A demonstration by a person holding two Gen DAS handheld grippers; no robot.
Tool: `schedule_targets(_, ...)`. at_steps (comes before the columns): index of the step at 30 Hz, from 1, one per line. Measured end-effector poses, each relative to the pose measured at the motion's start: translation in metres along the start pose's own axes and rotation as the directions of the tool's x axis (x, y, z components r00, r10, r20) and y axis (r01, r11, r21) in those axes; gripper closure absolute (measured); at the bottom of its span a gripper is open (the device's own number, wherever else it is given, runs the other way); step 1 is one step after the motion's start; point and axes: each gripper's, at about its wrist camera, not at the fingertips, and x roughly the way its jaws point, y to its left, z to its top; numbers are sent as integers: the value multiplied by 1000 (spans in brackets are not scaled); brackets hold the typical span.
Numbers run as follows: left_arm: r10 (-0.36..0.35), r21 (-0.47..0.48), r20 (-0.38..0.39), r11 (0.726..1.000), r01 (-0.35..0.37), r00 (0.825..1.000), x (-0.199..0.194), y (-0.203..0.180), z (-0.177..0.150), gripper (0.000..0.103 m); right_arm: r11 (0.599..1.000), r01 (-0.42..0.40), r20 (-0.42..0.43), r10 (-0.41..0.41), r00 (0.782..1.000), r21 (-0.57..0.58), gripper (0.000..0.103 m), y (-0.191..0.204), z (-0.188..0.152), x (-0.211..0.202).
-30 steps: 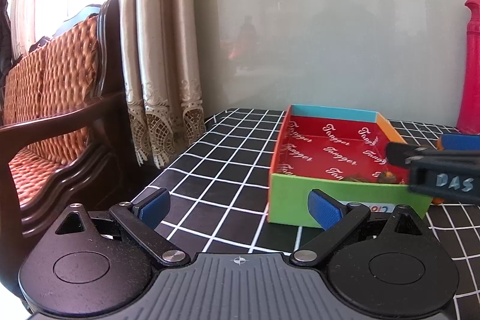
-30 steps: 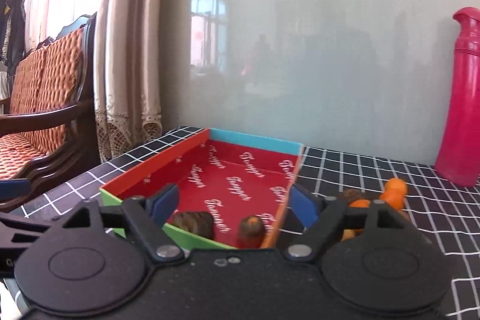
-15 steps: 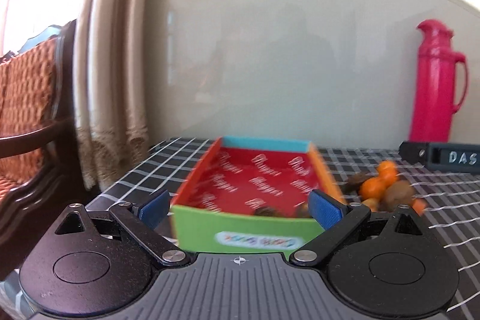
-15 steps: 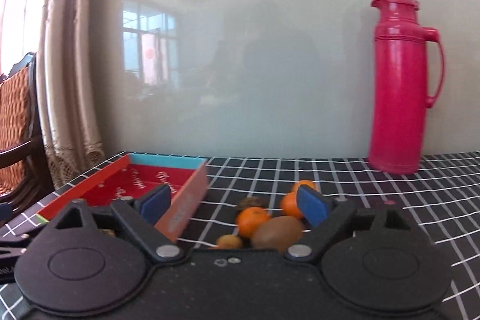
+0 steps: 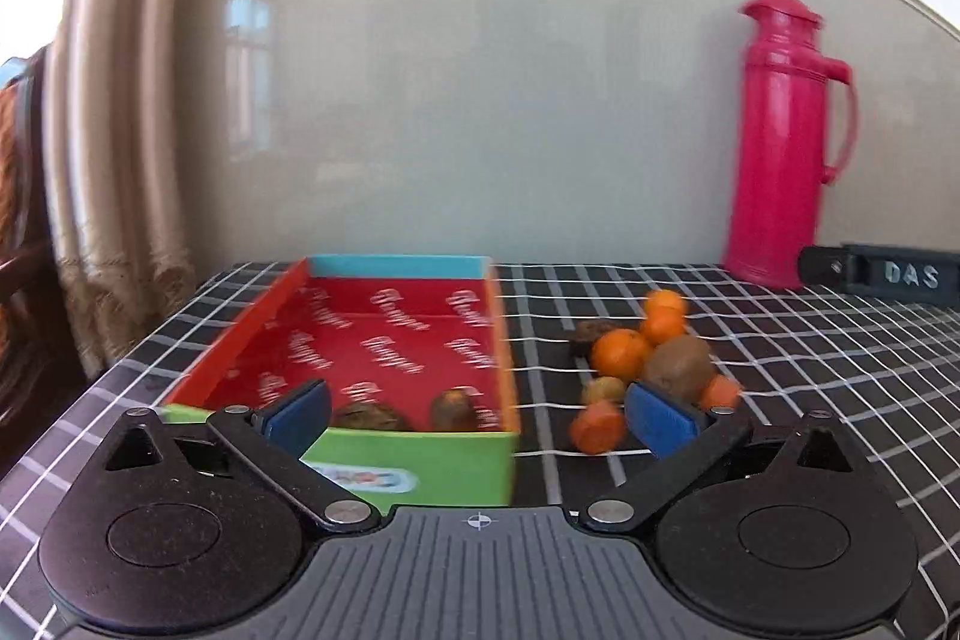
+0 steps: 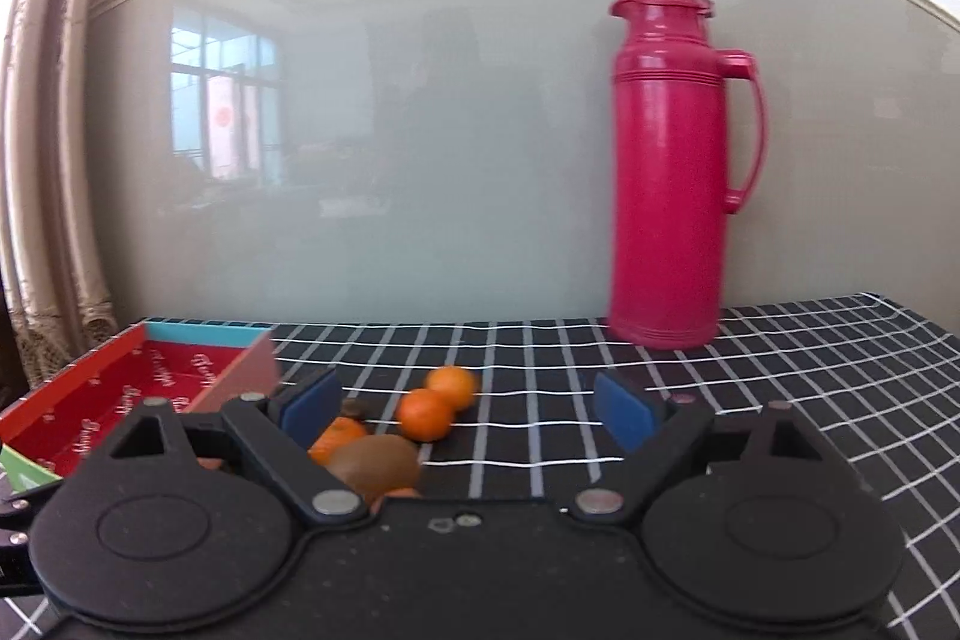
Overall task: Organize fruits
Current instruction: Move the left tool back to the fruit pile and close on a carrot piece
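Observation:
A red-lined cardboard box (image 5: 336, 340) with a green front wall holds two brown fruits (image 5: 372, 415) near its front. Right of it lies a heap of oranges (image 5: 621, 353), a kiwi (image 5: 678, 367) and small orange pieces (image 5: 597, 426) on the checked cloth. My left gripper (image 5: 480, 415) hovers before the box's right front corner, its jaws opening wide with nothing gripped. My right gripper (image 6: 468, 406) is open above the heap, with the kiwi (image 6: 372, 463) and oranges (image 6: 426, 413) low between its fingers, untouched. The box (image 6: 120, 388) lies to its left.
A tall pink thermos (image 5: 780, 142) (image 6: 678, 160) stands at the back by the grey wall panel. The black-and-white checked tablecloth (image 6: 780, 370) runs to the right. A curtain (image 5: 114, 160) and a wooden chair stand off the table's left edge.
Both views have swung rightward, from the chair and box toward the fruit heap and thermos. The right gripper has passed from over the box to over the loose fruit.

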Motion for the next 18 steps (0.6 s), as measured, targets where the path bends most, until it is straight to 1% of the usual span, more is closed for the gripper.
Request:
schedule_targets(2,3,39,21,999,-3,1000,-1,-15,-2,0,1000,16,-3,-16,1000,10,12,-10,-1,-2)
schedule_targets(3,-8,46,22,999,7,1000,-1,-22,-2,0,1000,23,-1,-23,1000,12,12,-15,0,-3)
schedule_targets(8,-49,50,32,998,47,998,0,-51,-1,0,998,65,-4,-65,998,26,12,-37,-3,-7)
schedule_targets(9,-55,57,23,997,53,998,2,-58,-1,0,997,73,-4,-73,997,27,12,-41,-4,-8)
schedule_targets(11,-57,75,-21,995,58,998,8,-72,-1,0,996,87,-7,-87,996,32,12,-49,-5,-10)
schedule_targets(13,-62,72,-60,995,66,996,15,-85,0,0,995,95,-7,-95,995,37,12,-57,-6,-11)
schedule_targets(18,-82,41,-85,995,86,993,27,-105,0,0,992,122,-2,-122,993,43,12,-75,-6,-13)
